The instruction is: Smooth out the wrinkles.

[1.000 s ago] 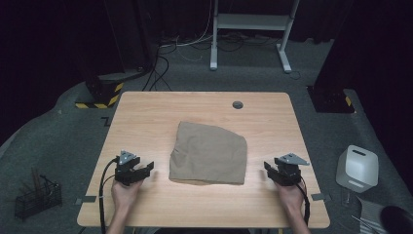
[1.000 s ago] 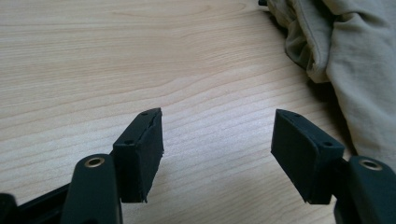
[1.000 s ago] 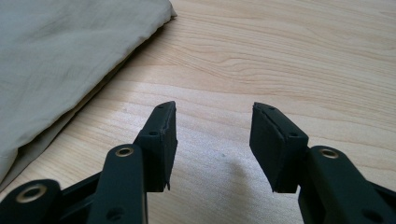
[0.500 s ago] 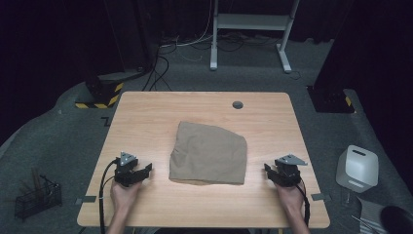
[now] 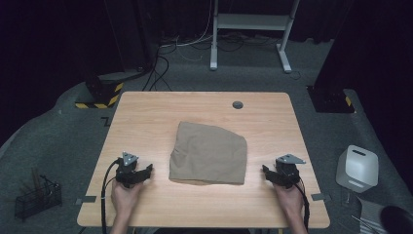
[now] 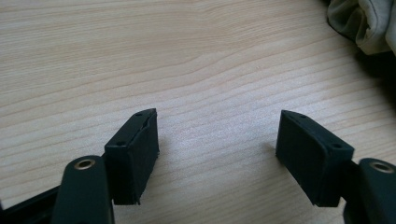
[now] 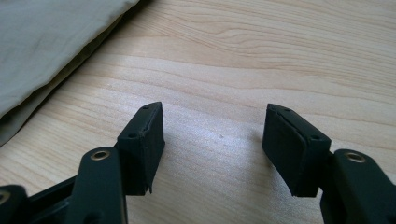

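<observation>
A: Where's the cloth (image 5: 209, 153)?
B: Mid-table (image 5: 146, 112), between both grippers, long side running away from us.
A: The left gripper (image 6: 217, 135) and right gripper (image 7: 212, 133)?
B: Jaws just opened wide, nothing inside. Close up, the cloth's folded edge shows.

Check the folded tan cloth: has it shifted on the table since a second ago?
No. The folded tan cloth lies the same way below the round grommet, both tongs clear of it.
</observation>
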Available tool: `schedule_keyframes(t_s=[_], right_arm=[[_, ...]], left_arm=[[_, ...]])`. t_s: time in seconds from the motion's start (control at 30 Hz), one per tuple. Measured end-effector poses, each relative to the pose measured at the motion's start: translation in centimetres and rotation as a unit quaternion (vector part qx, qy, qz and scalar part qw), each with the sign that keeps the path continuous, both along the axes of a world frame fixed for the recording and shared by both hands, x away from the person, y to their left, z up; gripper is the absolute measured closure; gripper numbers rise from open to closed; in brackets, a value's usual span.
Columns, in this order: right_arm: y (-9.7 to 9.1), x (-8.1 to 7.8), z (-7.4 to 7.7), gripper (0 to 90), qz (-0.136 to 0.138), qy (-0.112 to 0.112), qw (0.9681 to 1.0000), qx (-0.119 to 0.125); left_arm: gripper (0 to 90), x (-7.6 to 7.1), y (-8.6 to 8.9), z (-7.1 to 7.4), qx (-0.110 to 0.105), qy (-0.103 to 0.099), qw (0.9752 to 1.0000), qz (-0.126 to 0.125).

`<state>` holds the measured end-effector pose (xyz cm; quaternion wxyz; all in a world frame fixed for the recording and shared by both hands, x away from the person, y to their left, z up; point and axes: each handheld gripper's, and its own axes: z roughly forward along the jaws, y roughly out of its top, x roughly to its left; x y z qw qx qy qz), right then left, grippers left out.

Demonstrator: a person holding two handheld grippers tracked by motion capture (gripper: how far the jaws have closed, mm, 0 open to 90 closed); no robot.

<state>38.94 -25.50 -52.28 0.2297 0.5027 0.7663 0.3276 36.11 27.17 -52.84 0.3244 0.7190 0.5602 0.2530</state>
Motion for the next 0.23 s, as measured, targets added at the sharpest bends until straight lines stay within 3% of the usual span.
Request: schedule_keyframes(t_s=[0.23], right_arm=[[0.01,0.00,-0.01,36.8,-0.001,0.002,1.0000,0.001]], left_arm=[[27.9,-0.02,-0.07,-0.01,-0.001,0.001,1.0000,0.000]])
